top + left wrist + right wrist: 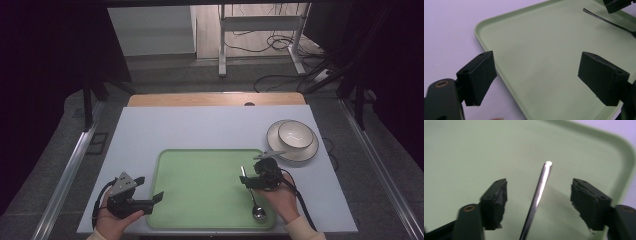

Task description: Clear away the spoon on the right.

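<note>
High view: showed a pale table (210, 125) with a green tray (200, 195) on its near half. At about two o'clock from the tray, a bowl (296, 134) set on a plate (310, 150), both white, just off the tray's far right corner. On the tray's right side, a metal spoon (254, 202), handle toward twelve o'clock, bowl end toward six near the front rim. Right gripper (246, 181) held in the right hand (282, 197), low over the spoon's handle, jaws parted. Left gripper (159, 197) held in the left hand (112, 220) at eight o'clock from the tray, jaws open, tips reaching over the tray's left edge.

Left gripper view: looked across the tray (544, 50), jaws spread wide with nothing between them, one over the table (446, 30), the other over the tray. At one o'clock, the spoon's thin handle (609, 21) on the tray, with the other gripper's black tip (617, 5) just above it.

Right gripper view: had jaws wide apart, one on each side of the spoon handle (537, 197), neither touching it. Handle lay on the tray (486, 152), pointing to twelve o'clock.
</note>
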A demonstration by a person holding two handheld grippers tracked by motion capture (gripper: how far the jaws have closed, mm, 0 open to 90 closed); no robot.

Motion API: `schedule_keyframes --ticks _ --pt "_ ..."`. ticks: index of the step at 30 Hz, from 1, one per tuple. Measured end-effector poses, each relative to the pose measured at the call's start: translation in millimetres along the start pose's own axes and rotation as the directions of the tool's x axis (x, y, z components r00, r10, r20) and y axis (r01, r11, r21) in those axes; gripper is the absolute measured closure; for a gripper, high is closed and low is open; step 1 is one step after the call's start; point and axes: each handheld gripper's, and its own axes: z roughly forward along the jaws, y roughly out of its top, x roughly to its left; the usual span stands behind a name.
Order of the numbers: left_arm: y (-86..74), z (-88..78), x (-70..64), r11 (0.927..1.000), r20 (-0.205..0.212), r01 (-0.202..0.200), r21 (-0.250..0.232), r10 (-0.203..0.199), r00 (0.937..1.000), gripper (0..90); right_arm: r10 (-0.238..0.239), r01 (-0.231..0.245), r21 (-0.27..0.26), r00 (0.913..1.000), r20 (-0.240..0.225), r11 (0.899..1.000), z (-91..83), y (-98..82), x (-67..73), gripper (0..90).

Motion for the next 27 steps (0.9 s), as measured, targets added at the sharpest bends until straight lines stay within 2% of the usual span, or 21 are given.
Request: schedule_keyframes --ticks 3,13,14,20,23,27 --pt "0.0 -0.1 -0.1 1.0000 0.000 0.000 0.000 0.000 1.0000 14.6 -0.002 0.002 -0.042 1.0000 0.008 0.999 -5.0 1.5 -0.6 25.0" --pt "0.7 -0.4 1.0 1.0000 -0.001 -0.001 -0.004 0.001 1.0000 14.6 -0.021 0.018 -0.103 0.9996 -0.022 0.995 -15.5 2.9 -5.2 21.7" --pt "0.9 -0.6 1.0 1.0000 -0.001 0.000 -0.005 0.000 1.0000 14.6 -0.020 0.016 -0.124 0.9994 -0.027 0.992 -20.0 3.7 -7.9 21.6" --pt "0.2 -0.1 0.4 1.0000 0.001 -0.001 -0.002 0.001 1.0000 14.6 -0.015 0.006 -0.163 0.9986 -0.051 0.987 -31.7 4.6 -15.3 21.3" --pt "0.3 -1.7 -0.3 1.0000 0.001 -0.004 -0.007 0.004 1.0000 14.6 -0.024 0.013 -0.185 0.9981 -0.056 0.983 -38.1 5.1 -17.4 21.3" --pt "-0.2 -3.8 0.2 0.9999 -0.004 0.000 -0.010 0.000 1.0000 14.6 -0.043 0.023 -0.219 0.9951 -0.089 0.975 -48.8 5.8 -21.0 21.3"
